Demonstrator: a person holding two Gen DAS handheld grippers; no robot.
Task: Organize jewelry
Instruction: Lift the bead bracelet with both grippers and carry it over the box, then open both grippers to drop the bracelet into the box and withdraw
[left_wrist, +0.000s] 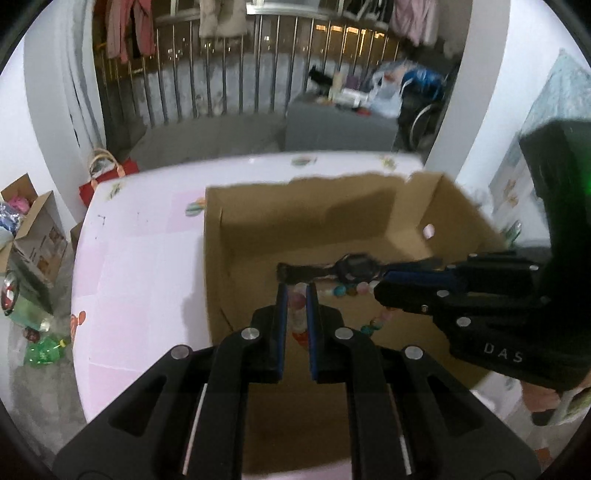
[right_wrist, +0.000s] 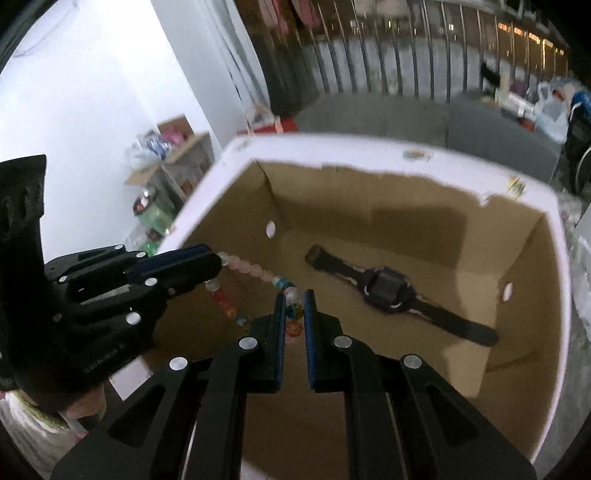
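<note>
On right tool (left_wrist: 380, 286): "DAS" (white)

Both grippers are angling steeply downward, side by side. The left gripper (left_wrist: 296, 291) is pinching down on a string of beads, jaws nearly closed, and the right gripper (right_wrist: 294, 297) is doing the same, gripping the other end with its 2 fingers nearly together.

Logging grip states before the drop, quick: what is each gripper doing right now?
Left gripper: shut on the beaded bracelet, over the cardboard box.
Right gripper: shut on the same beaded bracelet.
</note>
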